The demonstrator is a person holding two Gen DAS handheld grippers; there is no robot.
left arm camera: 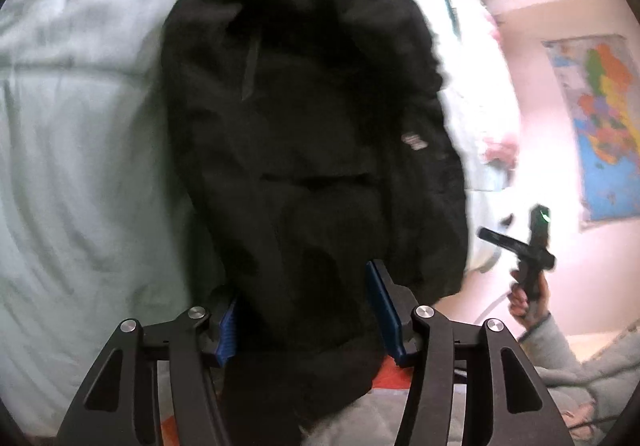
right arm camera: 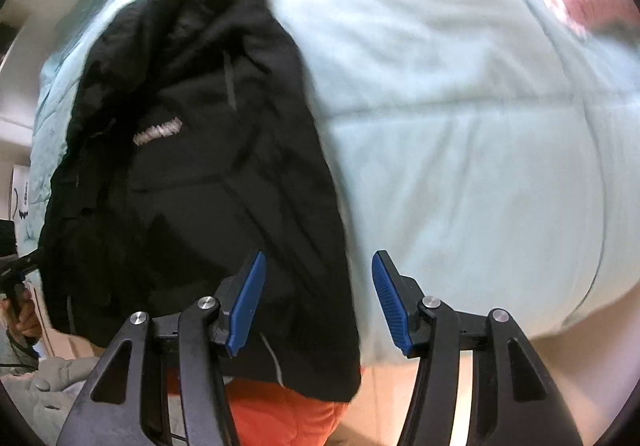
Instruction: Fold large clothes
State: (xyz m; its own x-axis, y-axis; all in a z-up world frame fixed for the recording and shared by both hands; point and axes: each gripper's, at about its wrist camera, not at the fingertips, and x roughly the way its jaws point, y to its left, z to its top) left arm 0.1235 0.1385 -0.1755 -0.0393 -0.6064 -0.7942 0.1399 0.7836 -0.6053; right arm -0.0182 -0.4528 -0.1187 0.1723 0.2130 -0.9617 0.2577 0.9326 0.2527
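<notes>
The black jacket point(left arm camera: 304, 133) lay along the bed's point(left arm camera: 80, 149) near edge, hem overhanging. The left gripper point(left arm camera: 308, 310) straddled the hem, jaws wide; the right gripper point(right arm camera: 316, 302) hovered open beside it. Both should pinch hem corners evenly before lifting.

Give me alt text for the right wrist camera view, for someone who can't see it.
A black jacket lies spread on a pale green quilt, hem hanging over the near edge above orange fabric. The right gripper hovers open at the hem, blue-padded fingers apart, holding nothing. Motion blur softens the image.
</notes>
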